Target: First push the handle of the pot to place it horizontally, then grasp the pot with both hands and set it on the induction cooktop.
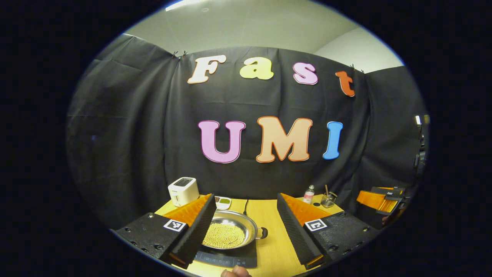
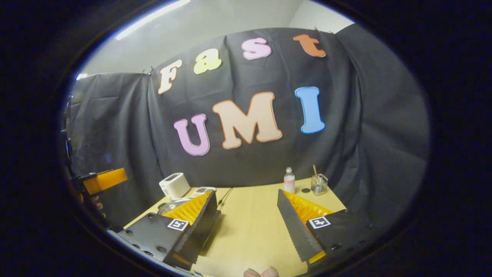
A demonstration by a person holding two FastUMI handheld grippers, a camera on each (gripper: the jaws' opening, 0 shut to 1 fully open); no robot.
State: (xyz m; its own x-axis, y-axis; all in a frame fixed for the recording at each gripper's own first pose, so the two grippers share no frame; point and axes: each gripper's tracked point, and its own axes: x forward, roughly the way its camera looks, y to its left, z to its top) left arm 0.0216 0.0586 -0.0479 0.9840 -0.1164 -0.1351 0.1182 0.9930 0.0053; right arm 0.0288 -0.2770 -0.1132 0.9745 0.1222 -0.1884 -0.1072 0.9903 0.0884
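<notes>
Sitting on induction cooktop [image 1: 230,256], pot [image 1: 230,232] (beads inside), left claw [image 1: 240,227] released, right claw [image 2: 246,223] released over bare table [image 2: 250,215].

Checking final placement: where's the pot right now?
In the left gripper view the pot sits on the induction cooktop, low and left of centre on the table, in front of the toaster.

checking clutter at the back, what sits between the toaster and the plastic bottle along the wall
In the left gripper view, a small white dish of something green lies just right of the toaster. Next comes a black cord, then bare wooden table up to the bottle.
</notes>
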